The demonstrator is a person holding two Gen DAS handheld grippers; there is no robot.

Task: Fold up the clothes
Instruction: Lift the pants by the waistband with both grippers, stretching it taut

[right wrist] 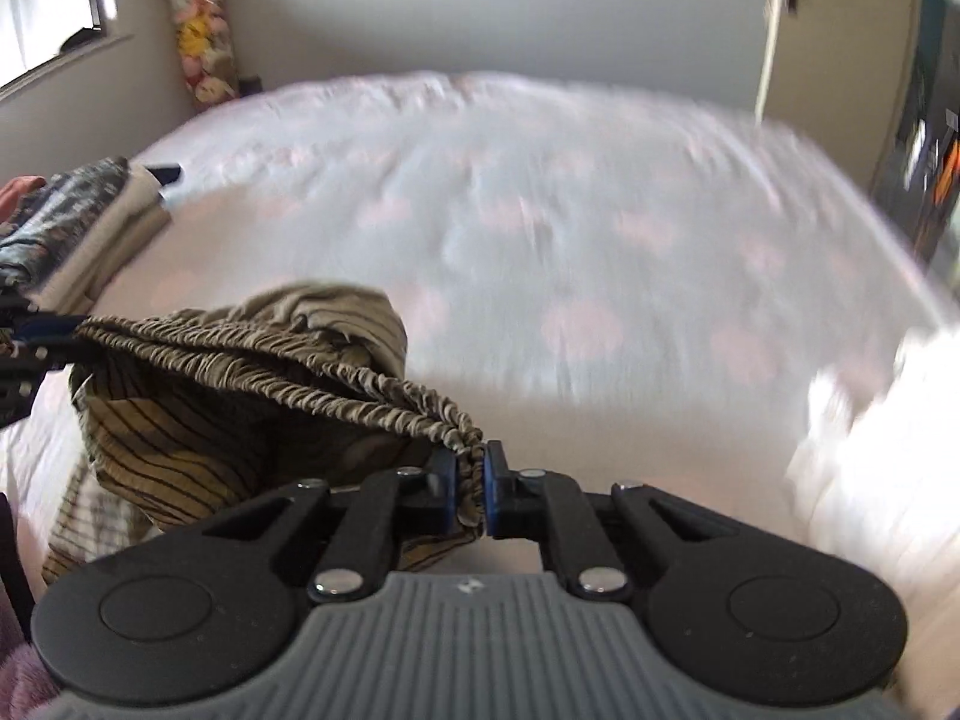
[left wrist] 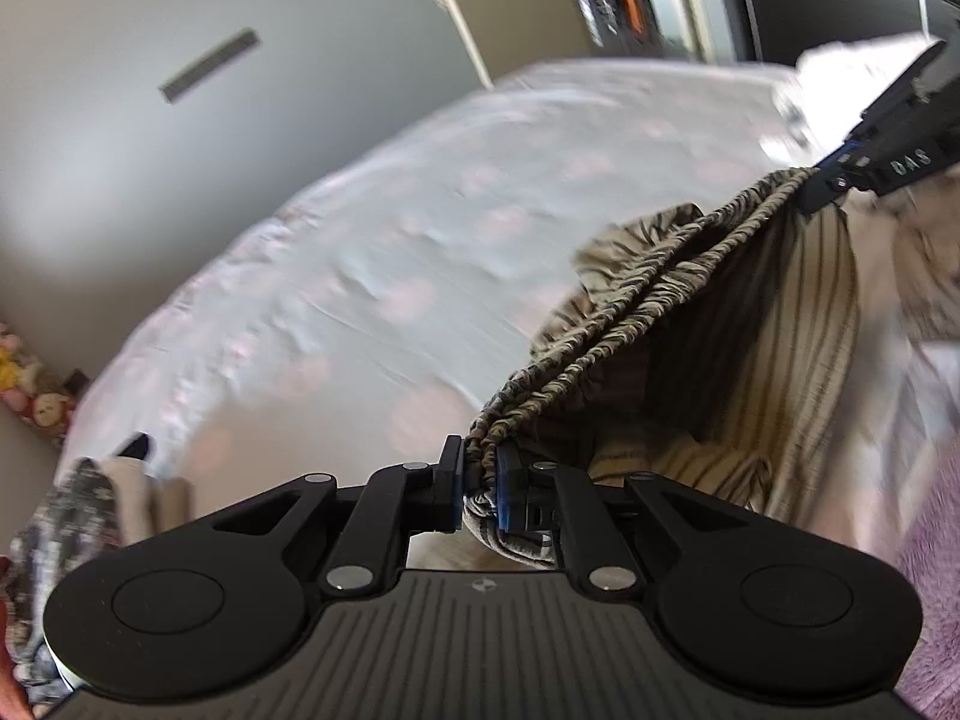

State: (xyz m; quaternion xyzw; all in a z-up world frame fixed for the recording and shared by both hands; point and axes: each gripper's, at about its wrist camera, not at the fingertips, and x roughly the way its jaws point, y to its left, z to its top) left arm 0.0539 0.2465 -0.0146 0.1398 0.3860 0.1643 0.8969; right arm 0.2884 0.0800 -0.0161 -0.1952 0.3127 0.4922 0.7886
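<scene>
Aloft, striped garment (left wrist: 738,324) between grippers

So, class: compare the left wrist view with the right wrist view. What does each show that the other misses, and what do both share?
Left wrist only: a grey bar on the wall and a mauve fluffy fabric at the right edge.

Right wrist only: a bright window.

Both: the brown striped garment with elastic waistband stretched between the left gripper and right gripper, each clamped on the waistband, above the pale pink-spotted bed sheet.
</scene>
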